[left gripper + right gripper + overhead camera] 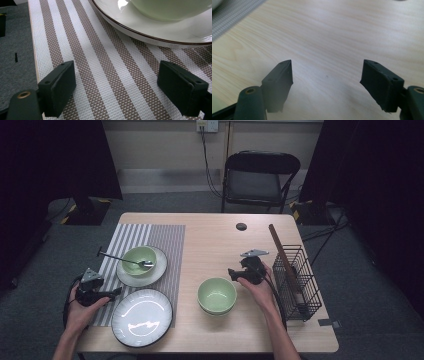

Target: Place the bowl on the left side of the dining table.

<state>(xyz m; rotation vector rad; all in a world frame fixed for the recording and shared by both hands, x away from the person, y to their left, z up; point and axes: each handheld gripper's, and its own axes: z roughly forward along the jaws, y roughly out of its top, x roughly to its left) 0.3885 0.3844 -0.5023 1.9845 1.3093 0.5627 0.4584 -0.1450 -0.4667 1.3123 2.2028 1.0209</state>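
1. right gripper, right of centre in the high view, has its jaws wide with nothing between them; in the right gripper view there is bare table under them.
2. just below and left of it stands the green bowl, apart from the jaws.
3. left gripper, at lower left, is wide and empty too, over the striped mat.
4. beside it lie the dark-rimmed plate and, above, a second bowl with a spoon on a plate.
5. risk, as i judge it: a grip on the thin, curved bowl rim may slip or tip the bowl; a low swing could knock the wire rack at right.
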